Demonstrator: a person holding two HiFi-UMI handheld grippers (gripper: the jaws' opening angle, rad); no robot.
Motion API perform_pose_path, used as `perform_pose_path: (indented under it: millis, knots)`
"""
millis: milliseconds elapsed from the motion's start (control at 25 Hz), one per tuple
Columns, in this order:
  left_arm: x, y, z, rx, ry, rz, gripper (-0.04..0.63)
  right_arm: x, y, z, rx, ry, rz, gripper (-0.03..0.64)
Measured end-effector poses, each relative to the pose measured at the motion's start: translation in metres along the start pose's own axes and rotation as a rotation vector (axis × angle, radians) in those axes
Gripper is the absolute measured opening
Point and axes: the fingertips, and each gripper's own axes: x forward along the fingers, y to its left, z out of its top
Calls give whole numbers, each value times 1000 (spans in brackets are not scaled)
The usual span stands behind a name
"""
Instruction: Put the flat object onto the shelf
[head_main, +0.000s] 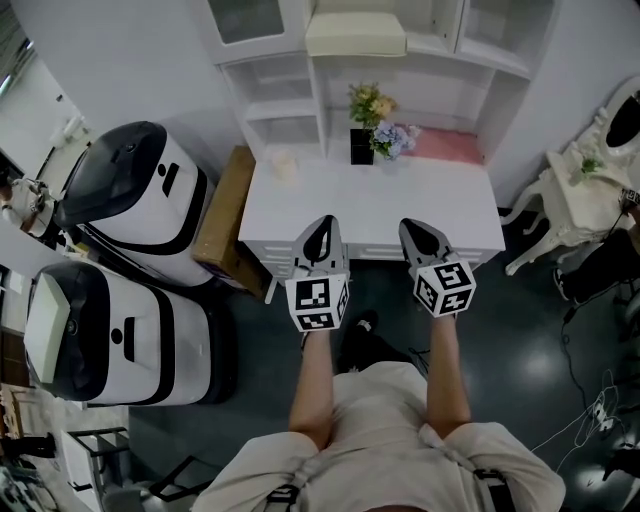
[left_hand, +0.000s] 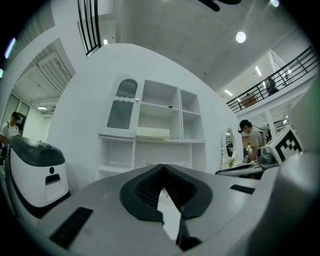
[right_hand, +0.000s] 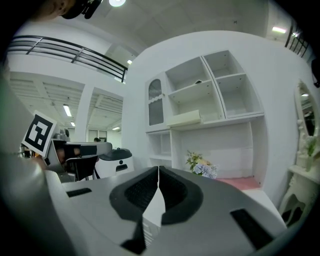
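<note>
From where I stand, the person's forearms reach forward over the dark floor, a gripper in each hand, both held short of the front edge of the white desk. The left gripper has its jaws pressed together with nothing between them. The right gripper is the same, its dark pads meeting along one line and empty.

Further back, near the rear of the desk top, stands a dark vase of flowers. Just beside it, towards the right rear corner, lies a thin pink piece, flat on the surface. I take this to be the thing to move, though I cannot tell whether it is cloth, a mat or a slim pad. It looks light and probably limp rather than stiff, so I would expect it to sag if lifted by one point. It seems too low for jaws to get under it from above. The sensible hold is its near edge, pinched from the front, perhaps with a gripper at each near corner to keep it level. The vase is close enough to be knocked by the left one.

Above that, the shelf runs across the white unit, and a cream slab already lies along its left part. It is also flat, and looks thicker and padded. The stretch of shelf to its right is bare.
</note>
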Motion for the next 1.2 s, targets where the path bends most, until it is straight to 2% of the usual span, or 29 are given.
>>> perform_pose_path:
  millis: [320,600,880,1200]
  knots:
    - [4,1,0,-12,5,7,11,2,4,4,-22,-13,10,69]
    - [8,-6,-5,7,17,-6,11,-1,1,0,-24,-11,3,69]
    - [8,-6,-5,8,20,-14,11,-8,-4,15,-46,-95,-51,69]
    - [8,-5,-8,4,23,-21,11,-8,-4,8,-34,-71,-43,69]
